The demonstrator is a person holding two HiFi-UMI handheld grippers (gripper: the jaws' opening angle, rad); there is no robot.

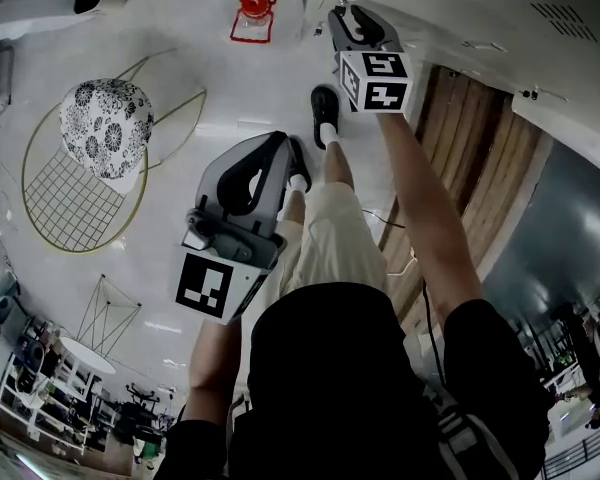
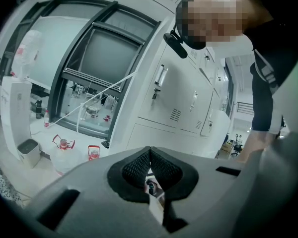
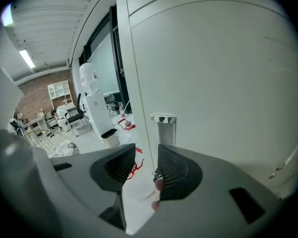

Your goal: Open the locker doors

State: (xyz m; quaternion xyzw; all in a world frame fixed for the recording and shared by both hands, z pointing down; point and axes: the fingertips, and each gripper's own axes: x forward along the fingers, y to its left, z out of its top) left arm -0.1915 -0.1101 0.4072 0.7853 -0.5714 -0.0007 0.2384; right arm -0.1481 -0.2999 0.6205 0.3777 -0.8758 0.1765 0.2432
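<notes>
The jaws of the right gripper (image 3: 145, 163) are being held spread and empty, just short of the chrome cylindrical handle (image 3: 164, 129) on the white metal locker door (image 3: 218, 78). Those of the left gripper (image 2: 149, 163) are being pressed together. If closed off-centre, the handle could be missed.

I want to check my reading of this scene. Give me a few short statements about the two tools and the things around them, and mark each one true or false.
1. The pads of the left tool meet and grip nothing. True.
2. The right tool is clamped on the chrome handle of the locker door. False: its jaws stand apart, and the handle is beyond them, not gripped.
3. A bottle with a red handle stands on the floor. True.
4. The wire chair carries a plain black cushion. False: its cushion is white with a dark flower pattern.
</notes>
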